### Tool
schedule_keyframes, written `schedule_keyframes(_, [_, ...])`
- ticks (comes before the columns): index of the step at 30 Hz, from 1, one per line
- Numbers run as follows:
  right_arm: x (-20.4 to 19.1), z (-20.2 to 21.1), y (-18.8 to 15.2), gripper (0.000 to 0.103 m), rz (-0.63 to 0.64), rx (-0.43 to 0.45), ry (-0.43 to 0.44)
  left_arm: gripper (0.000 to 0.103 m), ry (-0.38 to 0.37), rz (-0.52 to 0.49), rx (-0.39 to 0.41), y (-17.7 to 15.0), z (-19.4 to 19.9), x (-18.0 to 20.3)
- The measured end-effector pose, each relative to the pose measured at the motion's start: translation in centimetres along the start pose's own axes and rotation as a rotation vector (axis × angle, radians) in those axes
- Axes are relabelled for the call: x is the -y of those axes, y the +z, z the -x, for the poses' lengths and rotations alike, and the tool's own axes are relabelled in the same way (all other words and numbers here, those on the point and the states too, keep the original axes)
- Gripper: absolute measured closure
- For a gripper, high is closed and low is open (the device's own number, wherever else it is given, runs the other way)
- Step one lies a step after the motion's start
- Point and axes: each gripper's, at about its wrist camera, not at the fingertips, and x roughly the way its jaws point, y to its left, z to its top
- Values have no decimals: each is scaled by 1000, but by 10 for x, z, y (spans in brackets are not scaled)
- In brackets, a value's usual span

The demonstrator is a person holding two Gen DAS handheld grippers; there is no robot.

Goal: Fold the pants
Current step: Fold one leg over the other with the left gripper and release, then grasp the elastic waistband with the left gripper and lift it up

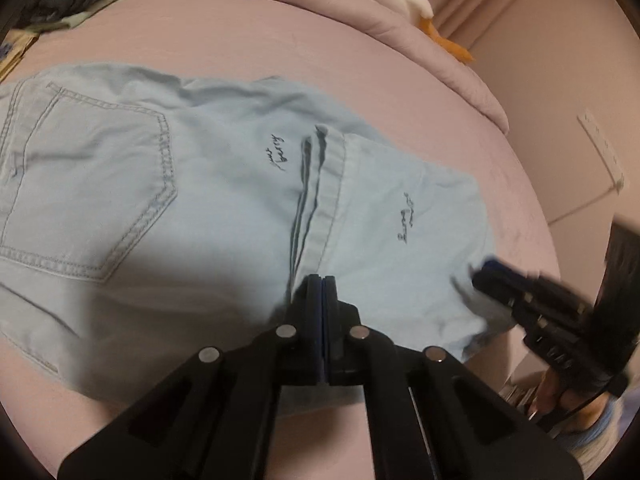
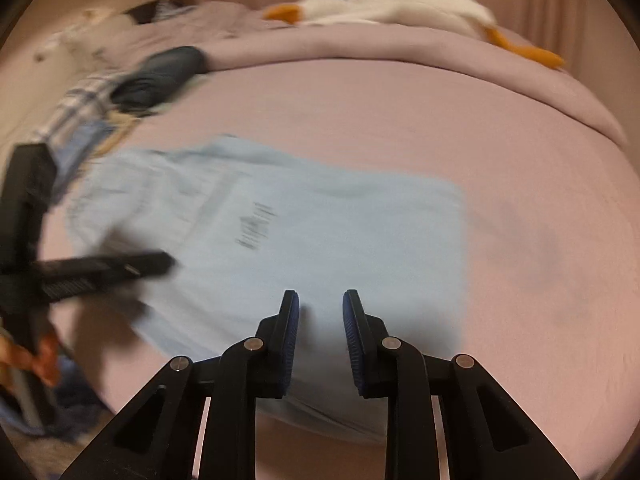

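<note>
In the left wrist view the light blue pants lie folded on the pink bed, and the left gripper, its fingers pressed together, sits at the pants' near edge beside the leg hems; whether cloth is pinched between them I cannot tell. The right gripper shows blurred at the pants' right edge. In the right wrist view the right gripper hovers with a narrow gap over the near part of the pants, holding nothing, while the left gripper lies at their left side.
</note>
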Motion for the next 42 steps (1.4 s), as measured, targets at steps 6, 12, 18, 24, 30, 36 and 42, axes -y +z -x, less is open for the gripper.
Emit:
schedule_keyframes(6, [-39,-54,43,77,56,-42,143,101,-25,17,-8,2,0,-4])
schedule_keyframes(12, [-44,-103,75,85,-42,-95,117,100,-20,-8,-5,-5,4,-7])
schedule_keyframes(18, [-29,-76,59,84,-105,-50,152,100,-52,6,-18,-5,6,-13])
schedule_keyframes(24, [-8,-23,1,85,-4,-35,25,100,-55,13,-20,-7,10,-13])
schedule_keyframes(30, [-8,8,-58,83,60,-55,-41,101,-28,1,-6,-9,14,-12])
schedule_keyframes(36, [-22,28,-47,72,95,-30,54,63,65,-2,58,-14,43,-20])
schedule_keyframes(42, [-38,18,-18,72,100,10,152,47,126,108,156,-27,87,-55])
